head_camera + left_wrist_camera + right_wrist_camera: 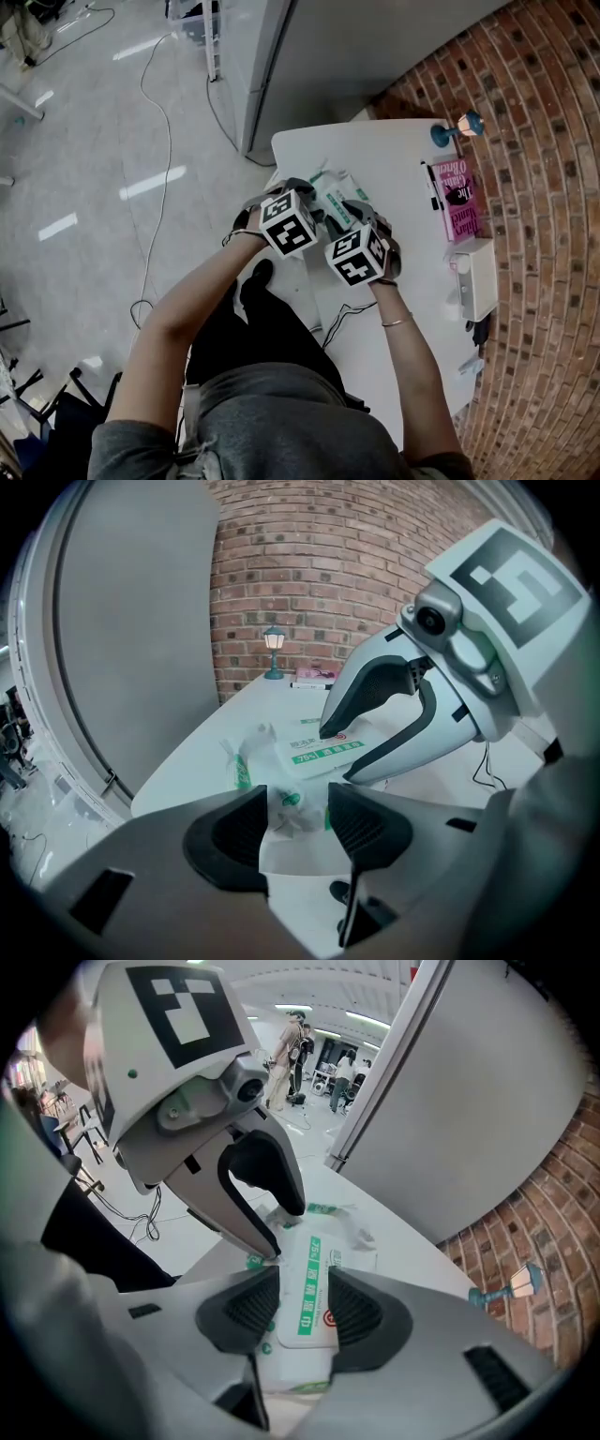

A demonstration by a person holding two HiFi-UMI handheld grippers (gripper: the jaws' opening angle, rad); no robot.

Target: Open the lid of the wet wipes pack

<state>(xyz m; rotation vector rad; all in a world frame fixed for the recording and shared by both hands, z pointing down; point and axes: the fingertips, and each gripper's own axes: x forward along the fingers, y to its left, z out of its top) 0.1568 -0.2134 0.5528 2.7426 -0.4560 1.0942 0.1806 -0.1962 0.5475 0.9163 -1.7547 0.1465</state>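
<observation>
Leaning over the white table (394, 150), we hold both bare forearms forward and angled inward. The left hand (249, 221) and right hand (386, 246) bring their grippers just beside each other, both tipped steeply down at one spot.

From the head view the grippers' own bodies cover their jaws and most of what lies under them, so only the far end of the soft white wet wipes pack with green print (330, 192) shows past them. The near end of the pack is cut off behind the right gripper's jaws in its own view. The small print on the pack is too fine for us to read beyond a green band.

The left gripper (295, 799) has its jaws drawn close together, pinching the crumpled, crimped end of the pack, and the film fills the narrow gap between the pads. The rest of the pack stretches away beyond the jaw tips, flat on the table.

The right gripper (302, 1283) stands with its jaws wide apart and grips nothing. The rectangular white lid flap with a green band (319, 1260) lies flat on the pack, between and just under the two jaws, running lengthwise along the gap. The left gripper view shows one of these jaw tips resting on the flap's far edge and the other beside its near edge.
</observation>
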